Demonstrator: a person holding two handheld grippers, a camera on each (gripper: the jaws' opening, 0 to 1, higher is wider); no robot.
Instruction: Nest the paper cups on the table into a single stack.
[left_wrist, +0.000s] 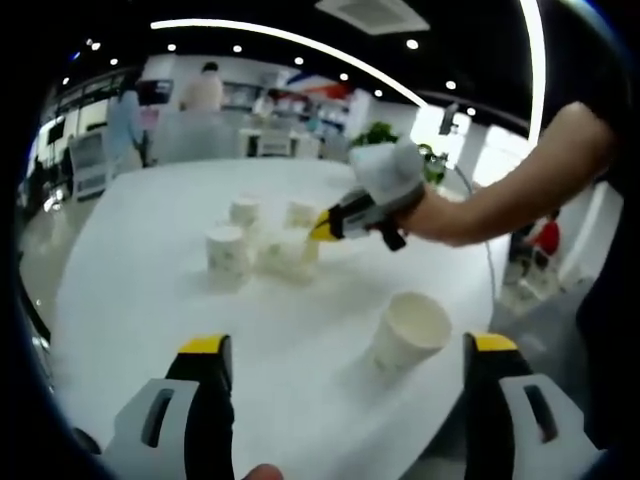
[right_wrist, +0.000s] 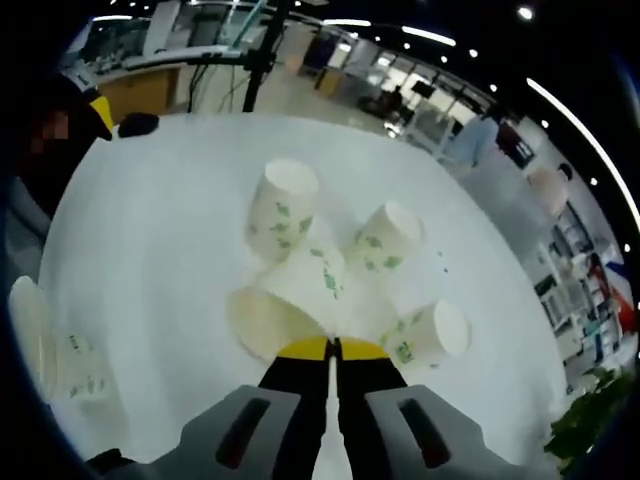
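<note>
Left tool (left_wrist: 340, 365) hovers over the white desk (left_wrist: 150, 300), jaws spread wide and holding nothing; one paper cup (left_wrist: 410, 330) stands upright between them. Right tool (right_wrist: 332, 350) has its jaws pressed together — apparently pinching the rim of a tipped cup (right_wrist: 285, 300). Three more cups (right_wrist: 385, 240) stand clustered just beyond it.

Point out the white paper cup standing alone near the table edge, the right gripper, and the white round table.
White paper cup standing alone (left_wrist: 408, 333): left gripper view, on its side wall.
Right gripper (right_wrist: 331, 349): right gripper view, between its yellow tips.
White round table (left_wrist: 300, 390): left gripper view, bare top.
</note>
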